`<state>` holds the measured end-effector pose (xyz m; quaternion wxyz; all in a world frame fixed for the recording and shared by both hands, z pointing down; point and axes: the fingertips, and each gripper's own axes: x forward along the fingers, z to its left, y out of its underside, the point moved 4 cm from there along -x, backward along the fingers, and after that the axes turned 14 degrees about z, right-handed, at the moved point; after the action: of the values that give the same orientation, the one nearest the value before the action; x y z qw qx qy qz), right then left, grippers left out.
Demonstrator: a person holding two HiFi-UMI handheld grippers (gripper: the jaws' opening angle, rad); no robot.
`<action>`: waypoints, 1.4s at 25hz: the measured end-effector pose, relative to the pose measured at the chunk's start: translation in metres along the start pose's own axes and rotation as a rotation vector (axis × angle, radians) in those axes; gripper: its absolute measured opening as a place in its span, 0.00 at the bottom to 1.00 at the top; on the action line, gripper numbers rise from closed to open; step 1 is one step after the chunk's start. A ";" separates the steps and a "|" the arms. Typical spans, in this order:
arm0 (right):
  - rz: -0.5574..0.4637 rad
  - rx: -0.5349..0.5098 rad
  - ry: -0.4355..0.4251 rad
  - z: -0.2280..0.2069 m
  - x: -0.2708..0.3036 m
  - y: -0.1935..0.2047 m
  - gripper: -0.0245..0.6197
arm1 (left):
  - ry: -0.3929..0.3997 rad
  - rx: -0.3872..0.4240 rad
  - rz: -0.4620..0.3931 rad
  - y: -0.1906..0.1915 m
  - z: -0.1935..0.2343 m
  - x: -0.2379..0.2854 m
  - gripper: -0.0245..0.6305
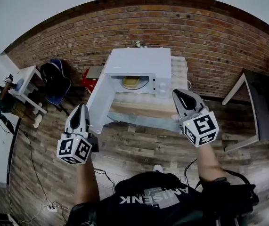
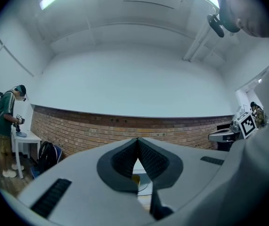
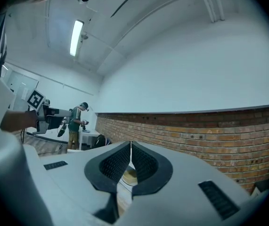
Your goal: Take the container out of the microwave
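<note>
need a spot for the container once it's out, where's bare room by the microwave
Bare room: the tan wooden strip of tabletop in front of the white microwave, bordered by its open door on the left and the right gripper on the right. Crowded: the floor left of the door, with a red box and dark chair.

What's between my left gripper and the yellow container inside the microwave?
In the head view, the open white microwave door stands between the left gripper and the yellow container.
</note>
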<state>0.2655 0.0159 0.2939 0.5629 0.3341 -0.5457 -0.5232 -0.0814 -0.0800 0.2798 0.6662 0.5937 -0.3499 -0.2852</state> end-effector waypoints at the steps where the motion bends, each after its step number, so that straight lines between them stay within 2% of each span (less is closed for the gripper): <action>1: -0.003 -0.004 -0.003 -0.006 0.003 0.001 0.10 | -0.009 -0.001 0.001 -0.001 -0.001 0.006 0.06; 6: -0.012 -0.006 -0.024 -0.028 0.019 0.002 0.10 | -0.013 0.020 0.022 0.002 -0.015 0.028 0.06; 10: -0.025 -0.036 -0.046 -0.030 0.038 -0.006 0.10 | -0.007 0.020 0.028 0.001 -0.010 0.039 0.06; 14: -0.023 -0.053 -0.039 -0.027 0.063 -0.015 0.10 | -0.004 0.007 0.026 0.004 0.007 0.052 0.06; 19: -0.012 -0.060 -0.009 -0.019 0.097 -0.030 0.10 | 0.042 0.032 0.011 0.002 0.036 0.072 0.06; 25: -0.010 -0.072 0.041 -0.014 0.131 -0.056 0.10 | 0.063 0.005 -0.001 -0.004 0.081 0.097 0.06; 30: -0.005 -0.059 0.079 -0.011 0.165 -0.065 0.10 | 0.100 0.020 0.010 -0.002 0.104 0.120 0.06; 35: 0.017 -0.059 0.089 -0.005 0.194 -0.068 0.11 | 0.129 0.000 0.015 0.004 0.123 0.138 0.06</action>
<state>0.2276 -0.1856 0.2794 0.6004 0.3358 -0.5073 -0.5191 -0.0991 -0.2621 0.3076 0.6895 0.6081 -0.3105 -0.2415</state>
